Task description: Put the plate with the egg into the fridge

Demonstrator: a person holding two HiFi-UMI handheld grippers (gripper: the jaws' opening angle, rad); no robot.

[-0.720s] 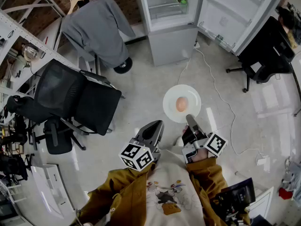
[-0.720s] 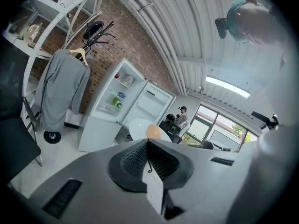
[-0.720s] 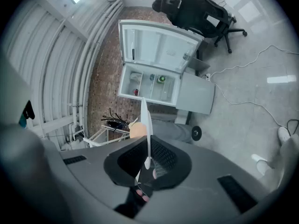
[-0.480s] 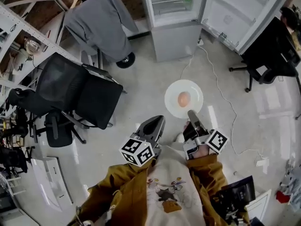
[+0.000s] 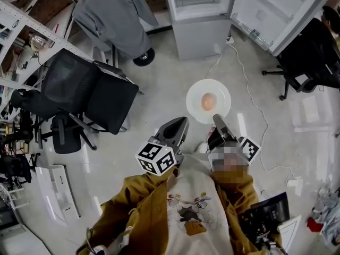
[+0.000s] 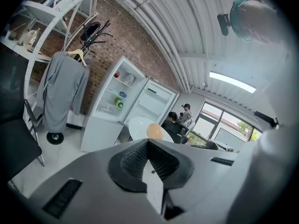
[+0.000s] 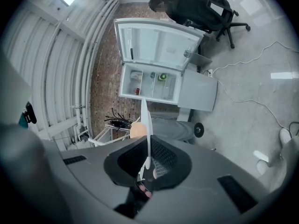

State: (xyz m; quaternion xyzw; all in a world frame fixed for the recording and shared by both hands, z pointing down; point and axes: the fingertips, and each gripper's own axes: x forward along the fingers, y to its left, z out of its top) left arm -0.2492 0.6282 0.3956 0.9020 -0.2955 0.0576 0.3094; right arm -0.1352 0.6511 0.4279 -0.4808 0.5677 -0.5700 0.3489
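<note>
A white plate point(image 5: 197, 92) with a brown egg point(image 5: 207, 101) on it is held out level over the floor. My right gripper point(image 5: 216, 118) is shut on the plate's near rim. In the right gripper view the plate point(image 7: 145, 120) runs edge-on between the pads, the egg point(image 7: 136, 130) beside it. My left gripper point(image 5: 184, 120) hangs shut and empty to the left of the plate, apart from it. Its view shows the closed jaws point(image 6: 148, 142) with the plate point(image 6: 138, 126) and egg point(image 6: 154, 131) beyond. The white fridge point(image 5: 199, 28) stands ahead, door point(image 5: 276, 9) swung open to the right.
A black office chair point(image 5: 85, 97) stands left of the path, a grey coat point(image 5: 109, 17) on a hanger behind it. A white cable point(image 5: 249, 97) runs across the floor from the fridge. Another black chair point(image 5: 308, 52) is at the right. Inside the fridge, shelves point(image 7: 152, 83) hold a few items.
The whole scene has slid up in the head view, fridge top leaving the frame. The plate stays in my right gripper, and the left gripper keeps its place beside it.
</note>
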